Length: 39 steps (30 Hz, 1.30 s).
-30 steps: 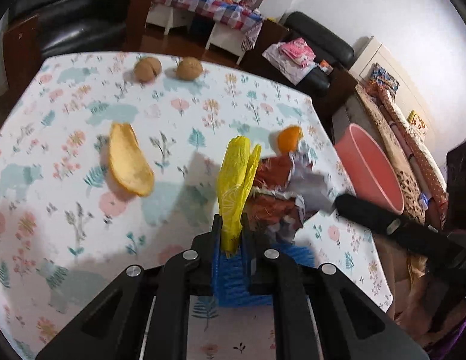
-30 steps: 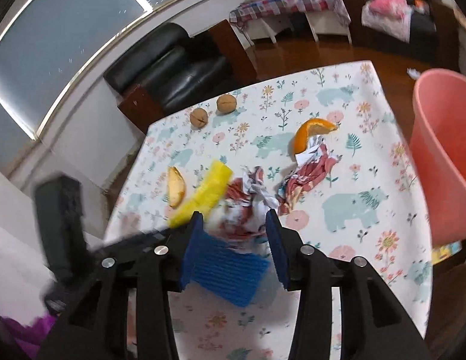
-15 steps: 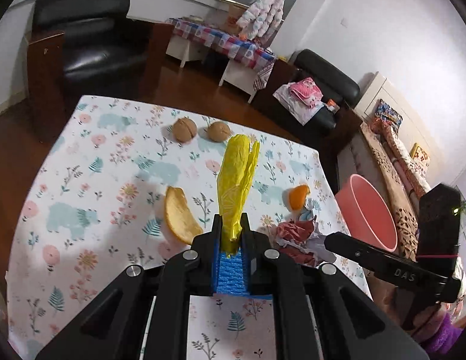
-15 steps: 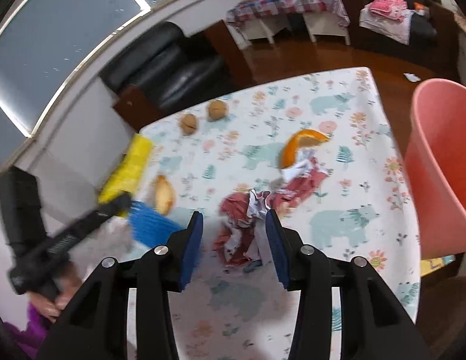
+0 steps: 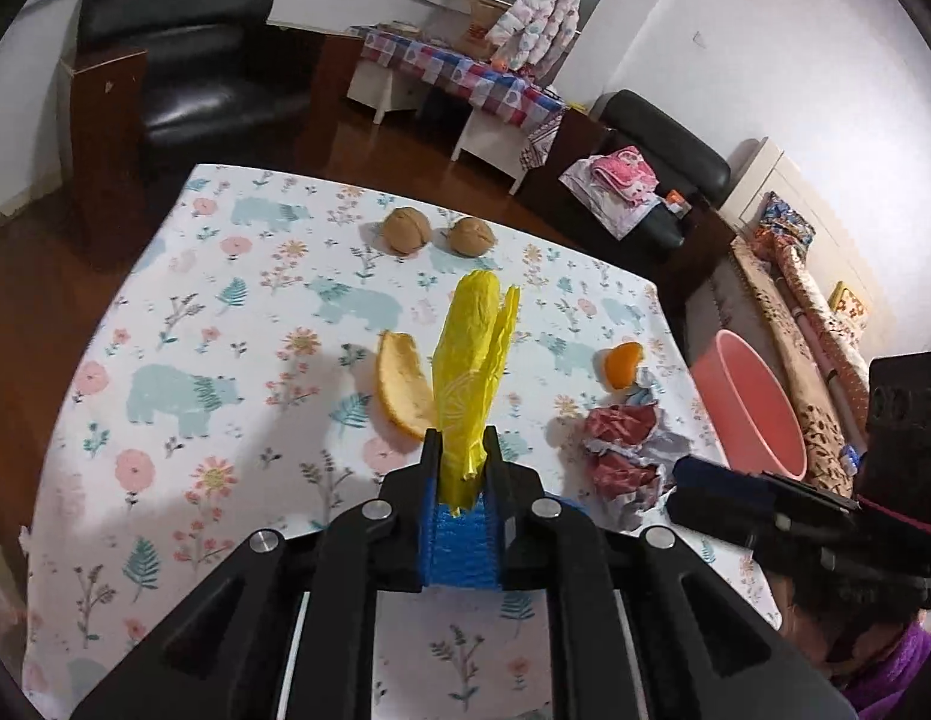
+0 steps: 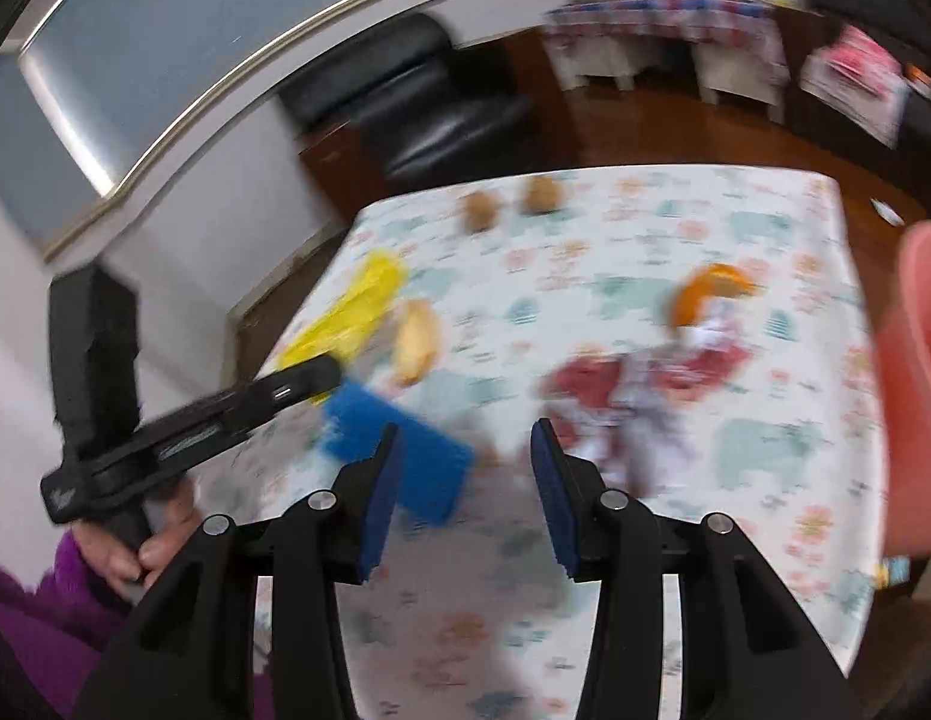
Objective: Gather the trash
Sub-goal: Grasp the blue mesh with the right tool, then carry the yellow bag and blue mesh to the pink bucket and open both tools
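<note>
Trash held at this moment is a yellow plastic wrapper (image 5: 472, 360), clamped at its lower end in the left gripper (image 5: 461, 468), whose blue pads are pressed close on it. The wrapper's long axis runs straight out along the fingers, its free end raised above the counter (image 5: 183, 480). The right gripper (image 6: 465, 480) is held wide apart with nothing between its pads; its view is blurred, so fine detail cannot be told.

Nearest beyond the left gripper, a pale orange peel (image 5: 399, 387) lies on the floral cloth, just left of the wrapper's line. To the right of it, a crumpled red-and-white wrapper (image 5: 624, 450) lies close to the counter's right edge, and in the right wrist view it sits just ahead of the open right gripper, so that hand is judged the nearer to it. A smaller piece of orange peel (image 5: 622, 365) rests just beyond that crumple. Two walnuts (image 5: 407, 230) sit side by side toward the far edge.

Off the right edge of the counter, lower than its surface, a pink bin (image 5: 759, 414) stands open. From the left gripper it lies ahead and well to the right, past the crumpled wrapper; the held wrapper would probably have to be carried across to the right and released over that rim.
</note>
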Available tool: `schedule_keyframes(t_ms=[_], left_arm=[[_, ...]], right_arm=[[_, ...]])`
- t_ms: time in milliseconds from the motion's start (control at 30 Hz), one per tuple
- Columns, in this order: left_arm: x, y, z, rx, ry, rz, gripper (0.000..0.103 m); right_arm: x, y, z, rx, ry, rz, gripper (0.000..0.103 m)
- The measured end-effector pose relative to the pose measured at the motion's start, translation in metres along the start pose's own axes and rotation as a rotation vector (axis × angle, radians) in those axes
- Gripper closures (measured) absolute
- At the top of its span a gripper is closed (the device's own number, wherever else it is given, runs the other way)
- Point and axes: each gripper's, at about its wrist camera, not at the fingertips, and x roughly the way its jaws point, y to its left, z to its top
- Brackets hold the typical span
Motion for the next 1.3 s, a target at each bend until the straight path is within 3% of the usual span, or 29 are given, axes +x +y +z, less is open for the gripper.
schedule_keyframes(t_ms=[133,400,600,633,667,733,800,933,1100,1300], left_arm=[[-0.003,0.011,-0.003,-0.062,0.014,-0.03,0.091],[-0.002,0.022,-0.013,-0.075,0.025,0.014,0.091],[-0.002,0.031,-0.017,-0.089,0.028,0.067,0.089],[-0.002,0.032,-0.017,-0.088,0.026,0.072,0.089],[-0.003,0.033,-0.017,-0.09,0.021,0.079,0.089],[-0.005,0.034,-0.017,-0.09,0.01,0.083,0.089],[-0.007,0.033,-0.016,-0.085,0.008,0.081,0.091],[-0.017,0.02,-0.009,-0.04,-0.029,0.074,0.092],[-0.019,0.001,0.001,-0.005,-0.049,0.041,0.093],[-0.011,-0.039,0.016,0.053,-0.057,-0.036,0.093]], right_arm=[[0.023,0.027,0.0,-0.116,0.065,0.044,0.059],[0.065,0.046,-0.016,-0.284,0.164,-0.029,0.059],[0.065,0.05,-0.025,-0.341,0.147,-0.055,0.059],[0.064,0.051,-0.027,-0.358,0.143,-0.069,0.062],[0.063,0.052,-0.027,-0.366,0.136,-0.08,0.073],[0.062,0.05,-0.027,-0.35,0.137,-0.066,0.088],[0.058,0.045,-0.025,-0.316,0.14,-0.043,0.095],[0.044,0.04,-0.024,-0.285,0.117,-0.034,0.096],[0.009,0.031,-0.011,-0.233,0.013,-0.045,0.096],[-0.047,-0.013,-0.002,-0.062,-0.112,-0.113,0.096]])
